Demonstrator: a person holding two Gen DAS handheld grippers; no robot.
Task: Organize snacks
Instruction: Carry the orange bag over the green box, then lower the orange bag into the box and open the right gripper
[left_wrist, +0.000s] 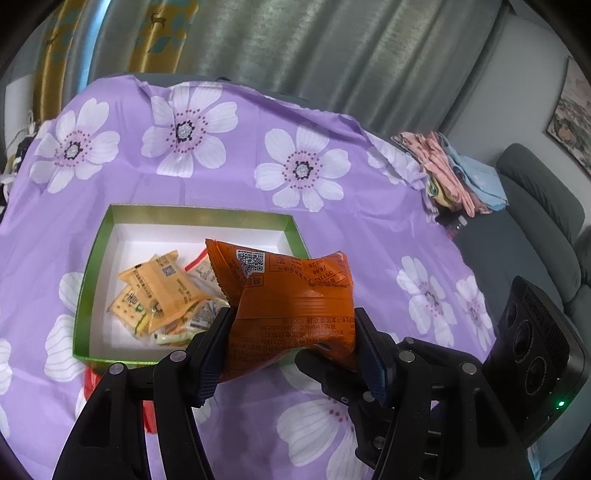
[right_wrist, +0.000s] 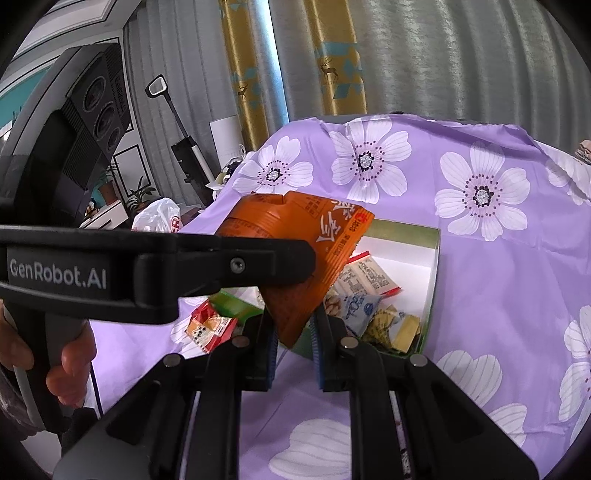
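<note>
left tongs (left_wrist: 291, 350) clamped on orange snack packet (left_wrist: 291, 295) | right tongs (right_wrist: 293, 347) pinched on its corner too | green box (left_wrist: 184, 212) just ahead | risk: packet gets torn or dropped short if tugged both ways

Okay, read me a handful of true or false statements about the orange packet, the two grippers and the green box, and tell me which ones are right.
1. Both grippers grip the orange snack packet. True: the left gripper clamps its body and the right gripper pinches a corner.
2. The green box is empty. False: several small snack packets lie inside it.
3. The tablecloth is purple with white flowers. True.
4. The orange packet lies flat on the box floor. False: it is held up in the air at the box's near edge.
5. A red-and-yellow packet lies on the cloth outside the box. True.
</note>
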